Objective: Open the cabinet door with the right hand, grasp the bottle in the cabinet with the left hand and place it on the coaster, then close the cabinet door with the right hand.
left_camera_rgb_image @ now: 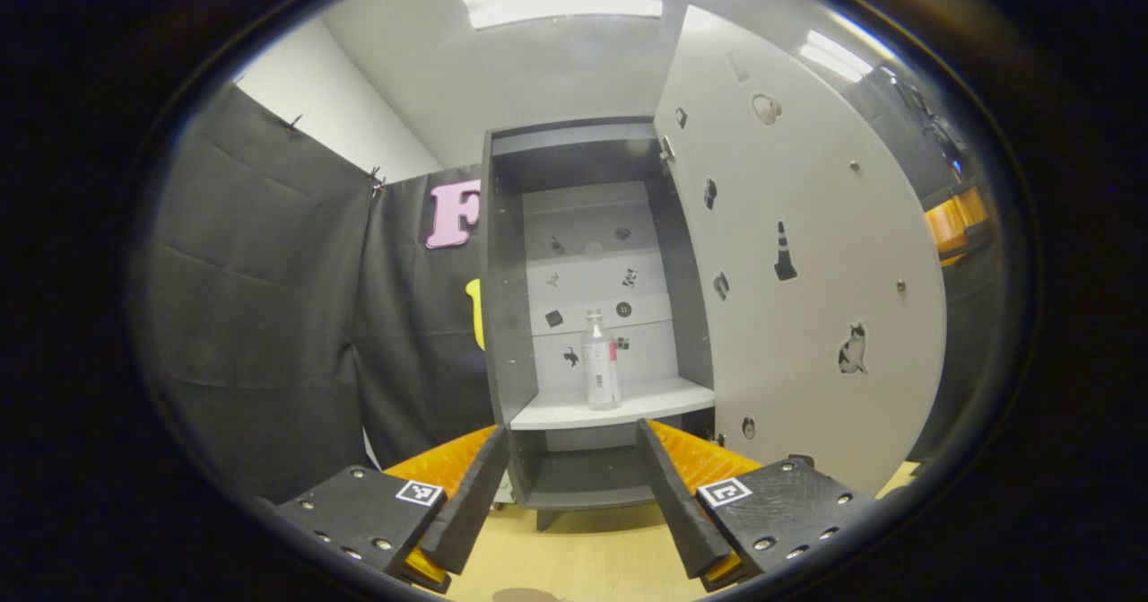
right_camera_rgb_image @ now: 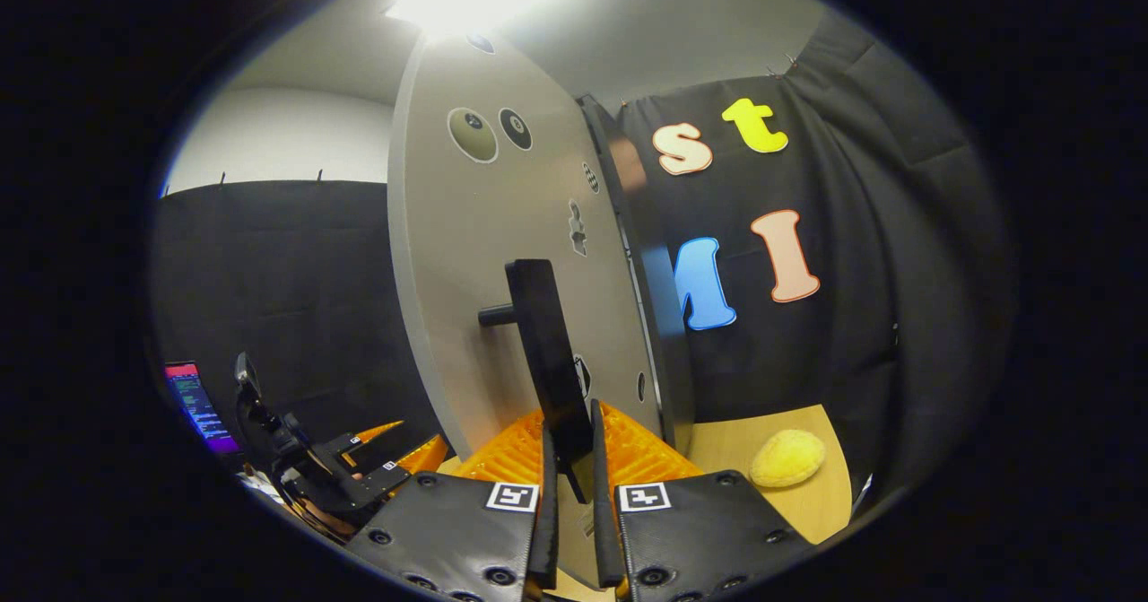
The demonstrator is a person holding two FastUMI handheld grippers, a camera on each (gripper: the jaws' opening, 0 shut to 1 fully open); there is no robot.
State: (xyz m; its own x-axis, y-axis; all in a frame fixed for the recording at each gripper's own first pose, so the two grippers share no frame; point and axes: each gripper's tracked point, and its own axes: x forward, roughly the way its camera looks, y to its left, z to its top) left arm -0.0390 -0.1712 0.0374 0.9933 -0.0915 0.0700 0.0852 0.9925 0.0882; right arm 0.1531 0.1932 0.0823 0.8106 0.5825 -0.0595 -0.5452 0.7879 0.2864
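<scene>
The grey cabinet (left_camera_rgb_image: pixel 500 315) stands open, its pale door (left_camera_rgb_image: pixel 807 270) swung out to the right. A clear bottle (left_camera_rgb_image: pixel 601 360) with a white cap stands upright on the middle shelf (left_camera_rgb_image: pixel 565 415). My left gripper (left_camera_rgb_image: pixel 572 436) is open, held in front of the cabinet and short of the bottle, with nothing between its fingers. In the right gripper view my right gripper (right_camera_rgb_image: pixel 571 427) is shut on the lower end of the black bar handle (right_camera_rgb_image: pixel 543 342) on the door (right_camera_rgb_image: pixel 484 252). The left gripper (right_camera_rgb_image: pixel 377 458) appears farther off at lower left.
A yellow rounded object (right_camera_rgb_image: pixel 787 458) lies on the wooden table (right_camera_rgb_image: pixel 807 508) right of the cabinet. A lit screen (right_camera_rgb_image: pixel 193 405) glows at far left. A lower cabinet compartment (left_camera_rgb_image: pixel 583 476) sits under the shelf. A brown rounded edge (left_camera_rgb_image: pixel 525 595) shows on the table at the bottom.
</scene>
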